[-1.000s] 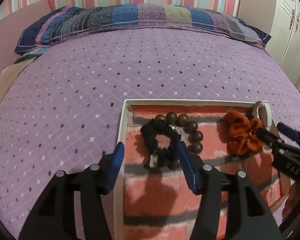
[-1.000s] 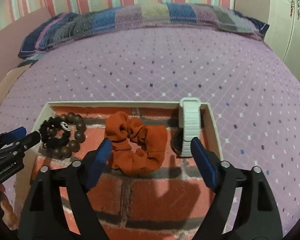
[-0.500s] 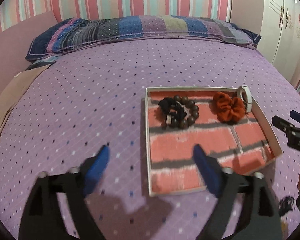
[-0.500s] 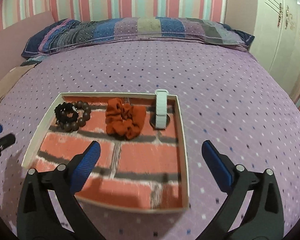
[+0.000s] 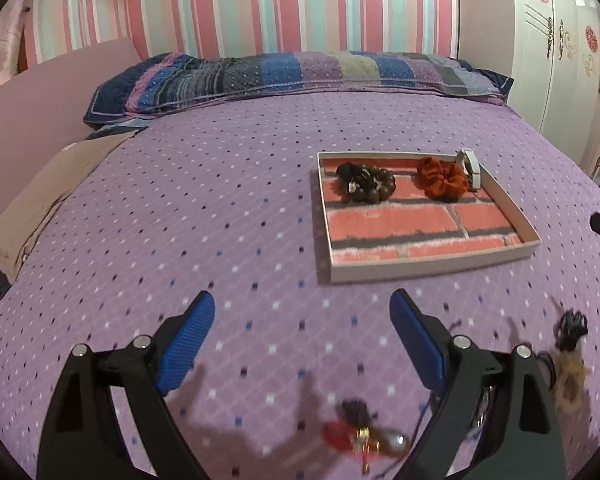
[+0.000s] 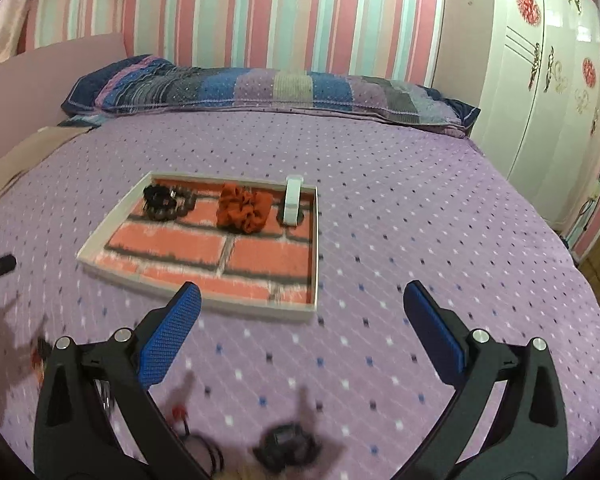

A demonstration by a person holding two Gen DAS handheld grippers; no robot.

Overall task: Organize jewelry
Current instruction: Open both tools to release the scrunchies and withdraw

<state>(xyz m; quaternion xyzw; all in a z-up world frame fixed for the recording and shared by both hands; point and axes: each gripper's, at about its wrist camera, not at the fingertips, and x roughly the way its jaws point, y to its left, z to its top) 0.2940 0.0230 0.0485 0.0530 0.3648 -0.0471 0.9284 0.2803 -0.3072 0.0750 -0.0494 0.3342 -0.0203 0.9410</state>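
Two claws hang over the purple bed (image 5: 220, 208), both spread wide with nothing between the blue pads: the left claw (image 5: 302, 336) and the right claw (image 6: 302, 328). The tray (image 5: 428, 270) with its brick-print floor lies ahead of them on the bedspread. At its far end sit a black scrunchie (image 5: 350, 171) resting on a ring of brown beads (image 5: 380, 190), an orange scrunchie (image 5: 442, 178) to their right, and a white band (image 5: 473, 166) standing on edge near the right wall.

Nearer the cameras, several loose pieces lie on the bed outside the tray, all smeared by blur. A red and gold item (image 5: 360, 436) shows low in the left view, partly behind the claw's arm; a dark tangle with a tan tuft (image 5: 570, 352) sits further right. In the right view a dark lump (image 6: 286, 442) lies at the bottom edge, cut off, its kind unclear. The other claw's tip shows only at each frame's edge.
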